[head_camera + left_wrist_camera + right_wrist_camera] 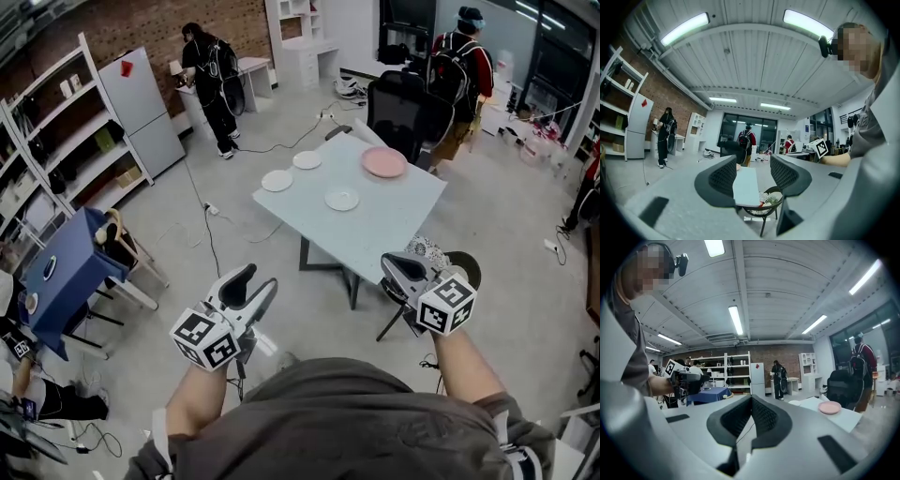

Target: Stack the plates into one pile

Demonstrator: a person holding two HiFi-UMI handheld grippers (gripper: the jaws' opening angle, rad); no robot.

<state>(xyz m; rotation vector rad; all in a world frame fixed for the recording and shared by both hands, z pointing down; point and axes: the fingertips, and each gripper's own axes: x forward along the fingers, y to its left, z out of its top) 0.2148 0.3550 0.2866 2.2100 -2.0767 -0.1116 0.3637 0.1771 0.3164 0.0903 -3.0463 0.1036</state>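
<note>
Plates [342,199], three white, one pink, unstacked; left gripper [255,281] agape, right gripper [392,265] closed, both empty.

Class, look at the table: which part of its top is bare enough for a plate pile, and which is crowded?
Bare: the near half of the table, from the nearest white plate to the edge facing the person. Crowded: the far side, with the left white plate, far white plate and pink plate.
</note>
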